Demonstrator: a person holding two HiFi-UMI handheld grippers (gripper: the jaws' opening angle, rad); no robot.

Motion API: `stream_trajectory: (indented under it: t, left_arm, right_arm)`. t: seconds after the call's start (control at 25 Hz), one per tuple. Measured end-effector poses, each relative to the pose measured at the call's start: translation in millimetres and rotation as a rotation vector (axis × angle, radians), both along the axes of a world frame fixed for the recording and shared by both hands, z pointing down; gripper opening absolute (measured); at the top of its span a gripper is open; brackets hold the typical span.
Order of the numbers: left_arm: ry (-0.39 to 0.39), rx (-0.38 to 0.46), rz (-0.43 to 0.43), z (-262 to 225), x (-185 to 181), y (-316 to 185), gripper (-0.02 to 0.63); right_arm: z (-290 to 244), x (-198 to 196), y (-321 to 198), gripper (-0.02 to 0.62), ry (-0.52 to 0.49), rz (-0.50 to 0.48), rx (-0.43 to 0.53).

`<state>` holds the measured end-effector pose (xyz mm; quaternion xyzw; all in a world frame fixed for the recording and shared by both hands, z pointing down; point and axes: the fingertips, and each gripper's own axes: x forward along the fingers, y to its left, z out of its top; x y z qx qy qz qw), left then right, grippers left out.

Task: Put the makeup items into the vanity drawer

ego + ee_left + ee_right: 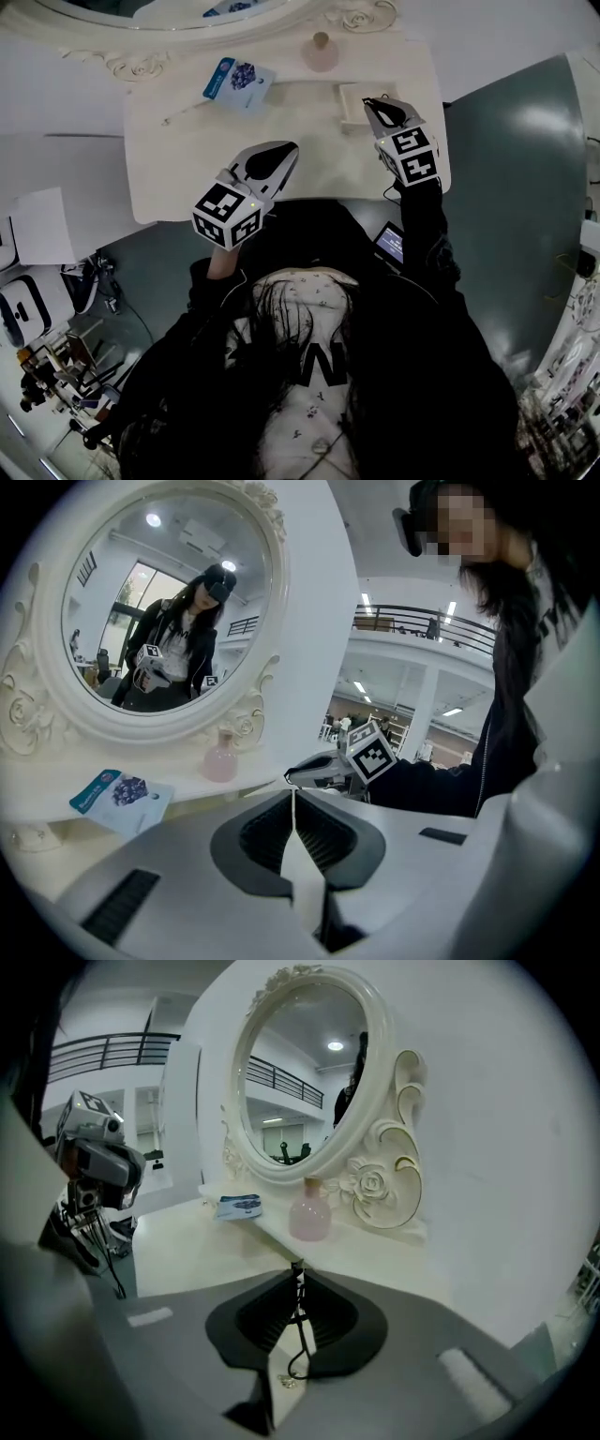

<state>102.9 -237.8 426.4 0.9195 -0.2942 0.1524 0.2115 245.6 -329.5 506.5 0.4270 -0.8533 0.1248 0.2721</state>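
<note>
So the biggest thing here is the oval mirror (300, 1082) in its carved white frame, standing at the far side of the white tabletop (187, 178), ahead of both tools. The left tool (286, 150) hangs over the near part of the tabletop with its jaws pressed together and nothing between them. The right tool (380, 105) is further forward, well apart from the left one, and its jaws are clamped on a thin black cord (298, 1335) that dangles between them with a tiny metal bit at its end. Its tip is right by a small white box-like compartment (352, 98); I can't tell if that's the drawer. A blue packet (239, 80) lies flat ahead of the left tool, a bit to its left. A pink bottle (321, 52) stands upright by the mirror's base, ahead of the right tool.
</note>
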Motion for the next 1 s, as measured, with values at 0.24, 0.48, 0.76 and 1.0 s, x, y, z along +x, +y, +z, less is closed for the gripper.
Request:
stream_trajectory:
  t: [0.24,0.48,0.76,1.0]
  left_arm:
    - [0.012,0.0,0.034,-1.4,4.0,-13.1,0.0]
    - [0.02,-0.006,0.042,-0.5,-3.4,-31.4,0.0]
    - [0.039,-0.012,0.012,2.0,-25.3,-52.7,0.0]
    - [0.06,-0.029,-0.025,8.4,-40.6,-63.6,0.0]
  right_arm:
    - [19.7,-5.0,-5.6,0.035,0.201,-0.116,0.026]
    - [34.3,-9.2,-23.7,0.035,0.278,-0.157,0.008]
    - [73.1,-20.0,-26.1,0.035,0.326,-0.236,-0.178]
    - [101.3,-16.9,-25.1,0.037,0.35,-0.269,-0.298]
